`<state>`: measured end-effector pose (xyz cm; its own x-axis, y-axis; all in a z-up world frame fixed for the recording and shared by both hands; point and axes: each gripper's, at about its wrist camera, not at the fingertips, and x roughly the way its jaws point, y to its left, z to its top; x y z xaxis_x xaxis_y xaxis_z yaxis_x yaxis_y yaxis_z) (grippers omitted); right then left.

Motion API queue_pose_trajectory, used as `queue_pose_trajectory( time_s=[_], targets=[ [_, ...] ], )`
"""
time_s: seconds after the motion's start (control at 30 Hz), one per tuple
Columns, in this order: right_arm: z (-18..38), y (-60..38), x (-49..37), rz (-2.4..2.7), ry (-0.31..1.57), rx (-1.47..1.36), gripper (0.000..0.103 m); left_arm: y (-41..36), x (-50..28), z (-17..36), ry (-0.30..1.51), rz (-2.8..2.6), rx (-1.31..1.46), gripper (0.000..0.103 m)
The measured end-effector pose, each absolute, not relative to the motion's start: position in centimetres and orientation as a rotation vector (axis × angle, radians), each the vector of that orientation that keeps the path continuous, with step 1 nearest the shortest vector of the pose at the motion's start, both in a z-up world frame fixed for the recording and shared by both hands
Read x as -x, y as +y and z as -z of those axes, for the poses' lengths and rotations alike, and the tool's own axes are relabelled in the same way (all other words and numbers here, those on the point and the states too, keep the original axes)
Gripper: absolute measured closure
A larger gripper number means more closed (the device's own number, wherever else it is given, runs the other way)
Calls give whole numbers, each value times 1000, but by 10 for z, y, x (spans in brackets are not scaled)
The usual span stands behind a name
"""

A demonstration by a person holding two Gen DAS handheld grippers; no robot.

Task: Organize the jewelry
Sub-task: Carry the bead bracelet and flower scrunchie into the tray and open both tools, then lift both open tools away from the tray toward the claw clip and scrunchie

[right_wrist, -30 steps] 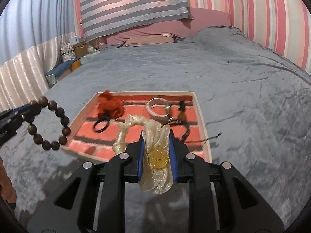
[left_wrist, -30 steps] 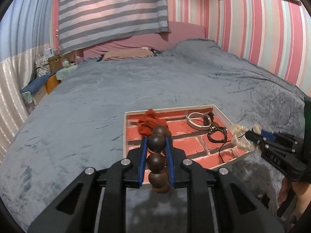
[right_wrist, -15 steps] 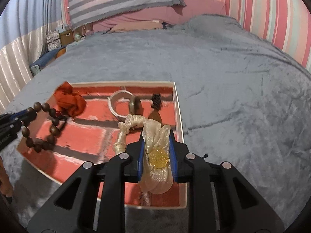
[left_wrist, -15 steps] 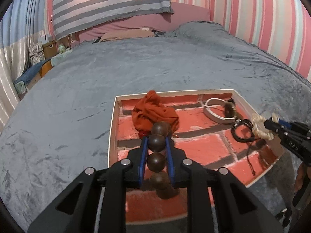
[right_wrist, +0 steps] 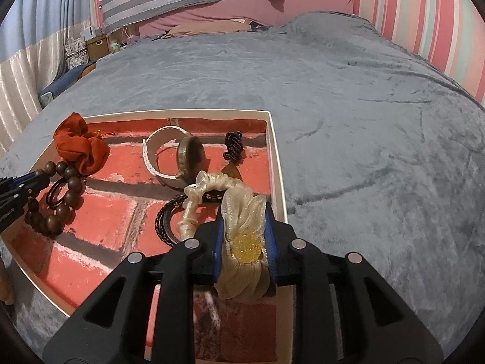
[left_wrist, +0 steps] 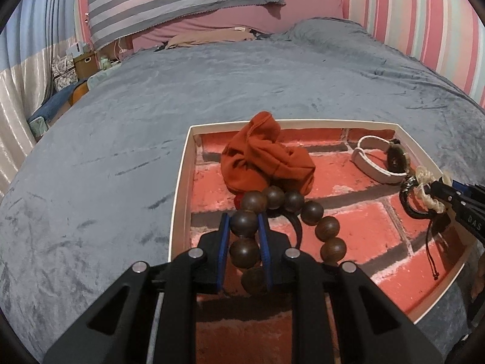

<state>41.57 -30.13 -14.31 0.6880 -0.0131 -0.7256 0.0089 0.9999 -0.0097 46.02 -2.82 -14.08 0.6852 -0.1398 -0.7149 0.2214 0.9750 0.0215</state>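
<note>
**Black rigs, blue pads**

Left gripper (left_wrist: 245, 236): matte black angular frame, silver screws across the knuckles, blue-lined fingers (left_wrist: 223, 242). Right gripper (right_wrist: 244, 242) matches it, with white lettering on its side in the left view.

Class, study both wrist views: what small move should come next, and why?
Probably let the right hand-held gripper finish opening: its jaws are opening around the cream flower scrunchie, already low over the brick-patterned tray, while the left hand-held gripper grips the wooden bead bracelet.
</note>
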Motion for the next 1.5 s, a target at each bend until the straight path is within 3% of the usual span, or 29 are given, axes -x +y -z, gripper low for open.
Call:
queue_pose_trajectory(
  time_s=[0.33,0.37,0.4,0.47,0.6,0.63,0.7,0.77,1.0,1.5],
  targets=[
    [145,-294,-415,-5,822,34,66,-27,-463,141,801,194,-102,81],
    [143,-294,-414,-13,823,29,64,-26,-462,139,798,198,-99,73],
    [142,-294,-412,-16,822,26,60,-26,-459,137,790,197,-99,57],
    [136,-295,-408,-19,809,16,51,-28,-451,131,767,197,-101,43],
    [123,-296,-399,-27,778,1,32,-31,-440,115,749,233,-82,40],
    [120,-297,-396,-24,769,-2,28,-31,-436,110,743,235,-75,37],
    [112,-299,-385,-12,740,-15,9,-30,-426,100,721,237,-71,23],
    [105,-301,-375,-1,719,-20,4,-30,-415,89,693,236,-76,16],
    [91,-302,-330,49,694,10,4,-17,-359,58,622,220,-73,5],
    [91,-300,-208,66,683,-12,4,8,-223,48,594,170,11,4]
  ],
)
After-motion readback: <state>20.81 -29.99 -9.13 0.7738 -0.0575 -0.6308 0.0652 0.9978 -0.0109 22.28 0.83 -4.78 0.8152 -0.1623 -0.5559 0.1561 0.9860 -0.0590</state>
